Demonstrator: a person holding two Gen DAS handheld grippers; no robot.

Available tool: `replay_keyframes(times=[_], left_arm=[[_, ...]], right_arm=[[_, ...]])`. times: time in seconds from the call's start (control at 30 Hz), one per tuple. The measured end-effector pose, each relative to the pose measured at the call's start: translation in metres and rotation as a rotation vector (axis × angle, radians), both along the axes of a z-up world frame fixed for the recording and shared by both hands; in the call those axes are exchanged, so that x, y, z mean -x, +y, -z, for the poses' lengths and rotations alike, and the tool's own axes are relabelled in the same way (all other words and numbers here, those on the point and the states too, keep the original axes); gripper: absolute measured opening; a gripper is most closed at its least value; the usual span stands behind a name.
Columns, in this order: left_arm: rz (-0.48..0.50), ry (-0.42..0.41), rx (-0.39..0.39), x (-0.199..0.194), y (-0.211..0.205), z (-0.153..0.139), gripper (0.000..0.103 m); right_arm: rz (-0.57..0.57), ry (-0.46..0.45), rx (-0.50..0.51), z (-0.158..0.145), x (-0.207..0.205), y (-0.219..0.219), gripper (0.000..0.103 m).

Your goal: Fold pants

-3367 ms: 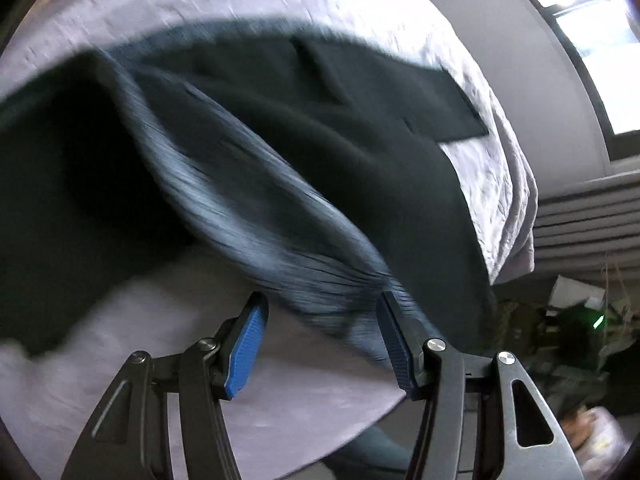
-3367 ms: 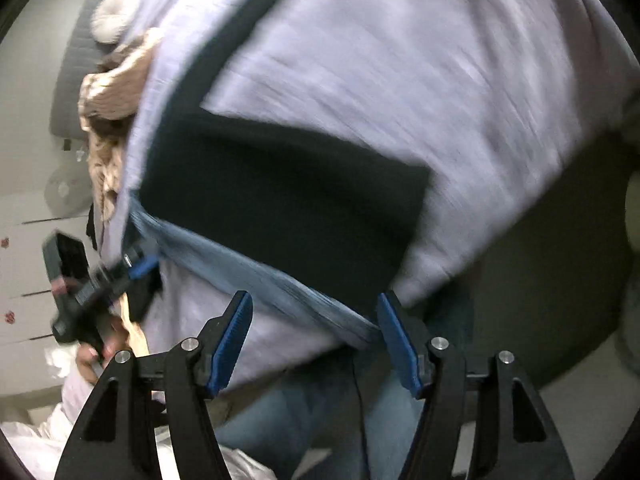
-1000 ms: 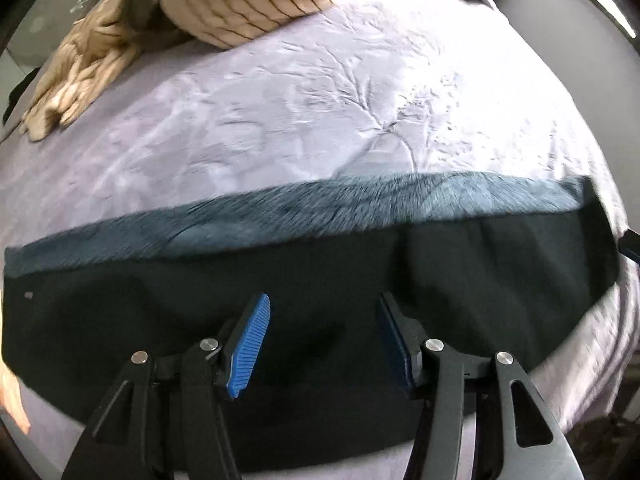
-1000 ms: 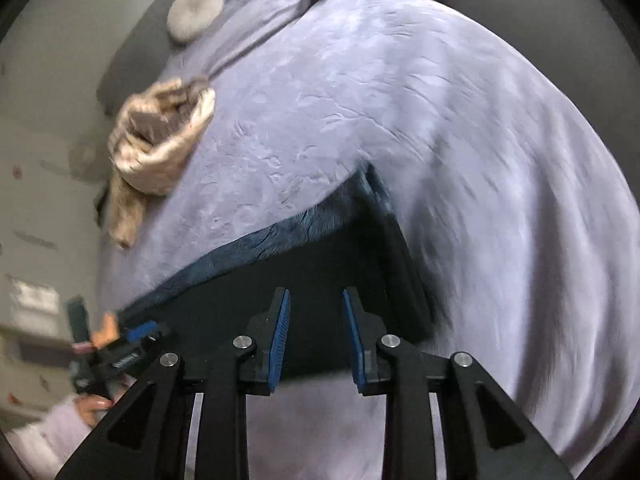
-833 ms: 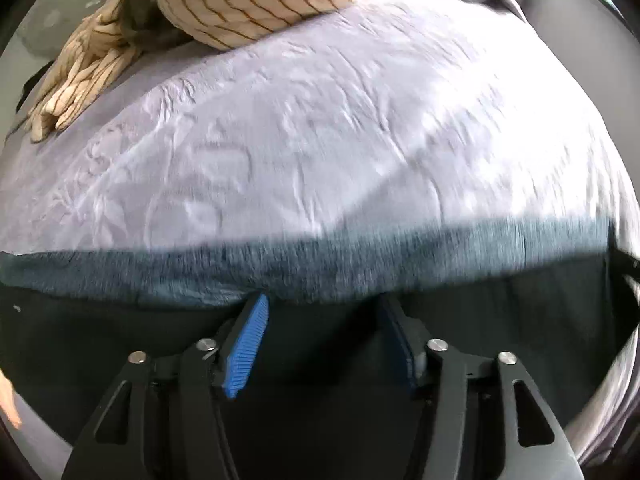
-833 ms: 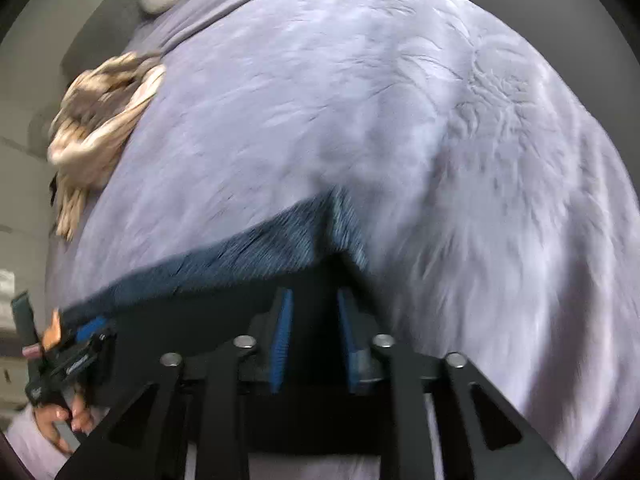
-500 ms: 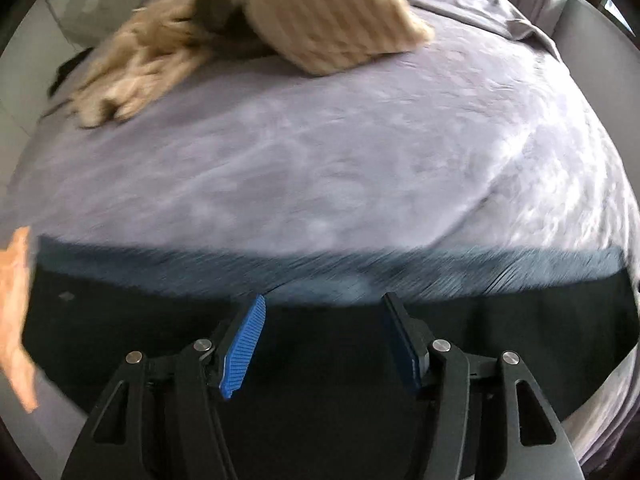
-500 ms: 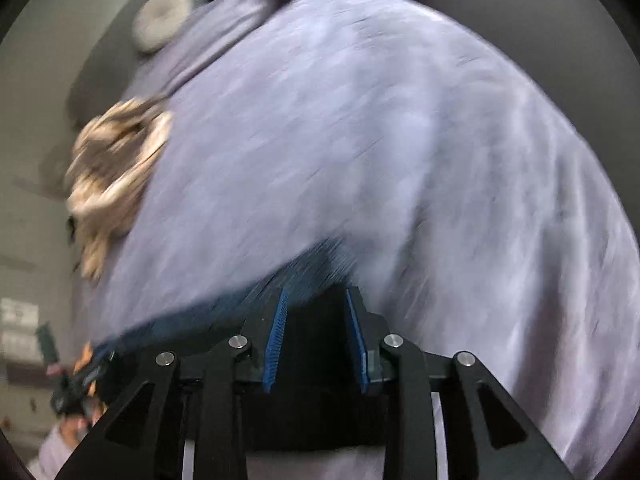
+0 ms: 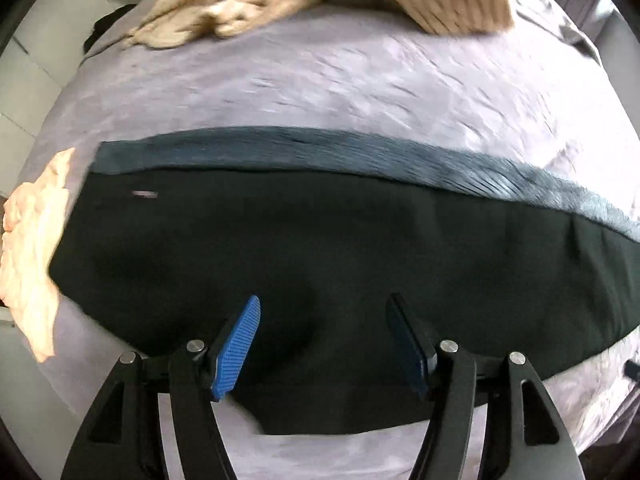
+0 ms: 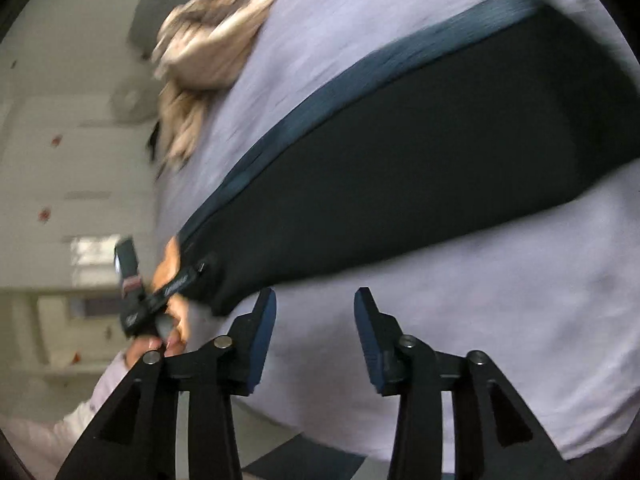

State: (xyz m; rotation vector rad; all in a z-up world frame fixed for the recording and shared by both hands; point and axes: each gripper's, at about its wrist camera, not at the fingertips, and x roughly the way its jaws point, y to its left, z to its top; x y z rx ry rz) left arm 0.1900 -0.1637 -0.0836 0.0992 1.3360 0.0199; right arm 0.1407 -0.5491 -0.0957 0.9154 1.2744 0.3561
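Pants (image 9: 320,248) flat on bed (image 9: 360,80), long axis crosswise, teal band along far edge. Left gripper (image 9: 324,344) directly over near edge, jaws opening, nothing pinched. Right gripper (image 10: 316,332) off near one end, over bare cover, opening, empty. Left nearer; pants ahead-left of right.

place: home bedroom | evidence: bed with lilac bedspread (image 9: 360,80), heaped clothes (image 9: 248,12)
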Motion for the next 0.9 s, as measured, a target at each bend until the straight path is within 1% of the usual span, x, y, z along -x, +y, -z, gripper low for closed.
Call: replay_keyframes(times=[0.07,0.13,0.17,0.27,0.3,0.33,0.37,0.4,0.43,0.57,0.67,0.7,0.77,0.8,0.83,0.87,0.9], left_arm=[[-0.007,-0.016,-0.025,-0.004,0.038,-0.008,0.067],[-0.007,-0.031,-0.056,-0.011,0.073,-0.007,0.067],[-0.012,-0.031,-0.070,-0.017,0.094,-0.004,0.067],[-0.025,-0.016,-0.101,-0.026,0.139,0.010,0.067],[-0.021,-0.015,-0.119,-0.029,0.154,0.017,0.067],[-0.017,-0.001,-0.119,-0.033,0.167,0.027,0.067],[-0.012,0.013,-0.082,-0.036,0.178,0.035,0.074],[-0.011,0.012,-0.068,-0.039,0.183,0.039,0.082],[-0.002,0.009,-0.059,-0.040,0.187,0.042,0.084],[0.032,0.001,-0.024,-0.041,0.193,0.048,0.085],[0.031,-0.006,-0.013,-0.037,0.194,0.046,0.085],[0.034,-0.008,-0.012,-0.044,0.198,0.049,0.085],[0.038,-0.007,-0.009,-0.042,0.196,0.048,0.085],[0.039,-0.008,-0.005,-0.040,0.195,0.046,0.085],[0.042,-0.010,-0.001,-0.047,0.201,0.051,0.085],[0.043,-0.014,0.001,-0.045,0.202,0.051,0.085],[0.046,-0.017,0.001,-0.042,0.199,0.050,0.086]], right_arm=[[-0.056,-0.006,-0.045,0.003,-0.014,0.042,0.045],[-0.100,-0.006,-0.120,0.011,-0.023,0.091,0.045],[-0.105,-0.002,-0.164,0.019,-0.029,0.117,0.045],[-0.066,0.037,-0.219,0.039,-0.043,0.172,0.045],[-0.049,0.042,-0.239,0.046,-0.045,0.188,0.045],[-0.037,0.047,-0.240,0.050,-0.046,0.199,0.045],[-0.024,0.058,-0.233,0.056,-0.048,0.212,0.045],[-0.010,0.067,-0.224,0.059,-0.047,0.220,0.045],[0.008,0.070,-0.216,0.062,-0.048,0.226,0.045],[0.092,0.079,-0.215,0.067,-0.047,0.232,0.045],[0.107,0.108,-0.227,0.073,-0.051,0.230,0.045],[0.105,0.116,-0.229,0.073,-0.053,0.231,0.044],[0.097,0.098,-0.190,0.063,-0.058,0.232,0.011],[0.092,0.088,-0.182,0.056,-0.061,0.233,0.009],[0.089,0.063,-0.181,0.048,-0.062,0.234,0.009],[0.070,0.031,-0.152,0.038,-0.061,0.236,0.009],[0.047,0.024,-0.102,0.037,-0.059,0.234,0.009]])
